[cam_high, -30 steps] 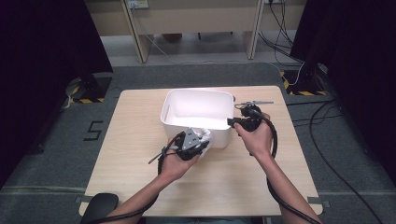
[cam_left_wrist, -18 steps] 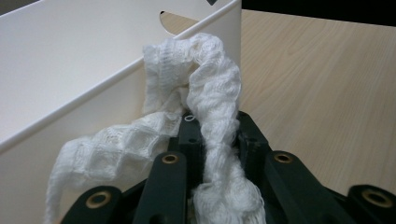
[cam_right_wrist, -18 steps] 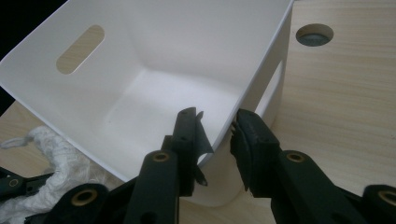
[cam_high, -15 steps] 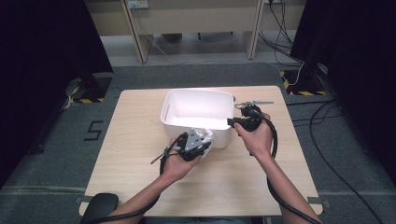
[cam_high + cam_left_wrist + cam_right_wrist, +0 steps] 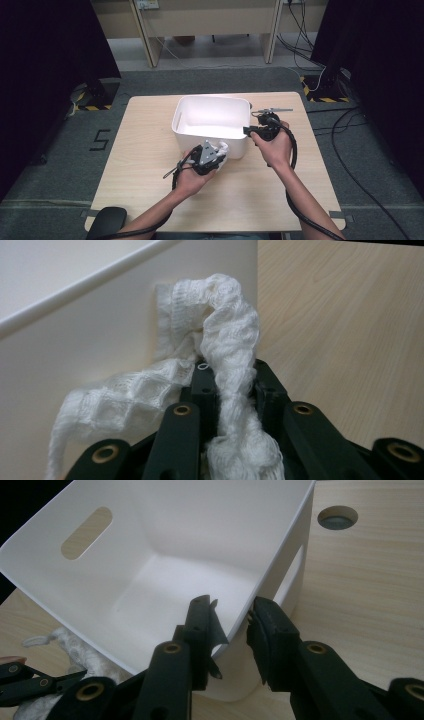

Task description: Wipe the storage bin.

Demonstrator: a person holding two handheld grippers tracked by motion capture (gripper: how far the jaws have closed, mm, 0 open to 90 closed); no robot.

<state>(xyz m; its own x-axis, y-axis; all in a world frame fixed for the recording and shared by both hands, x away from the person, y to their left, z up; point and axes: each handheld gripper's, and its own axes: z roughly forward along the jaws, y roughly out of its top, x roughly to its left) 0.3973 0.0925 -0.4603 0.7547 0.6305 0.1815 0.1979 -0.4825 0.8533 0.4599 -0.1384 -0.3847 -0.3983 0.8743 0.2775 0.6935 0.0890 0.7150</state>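
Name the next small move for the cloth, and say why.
Probably lift the cloth over the rim into the bin: the left tool is shut on it just outside the near wall, and the right tool straddles the bin's corner, steadying it.

White cloth (image 5: 225,355) partly cut off at the left gripper view's bottom edge.

left gripper (image 5: 216,152): black, grey plate | right gripper (image 5: 250,131): black, looping black cable
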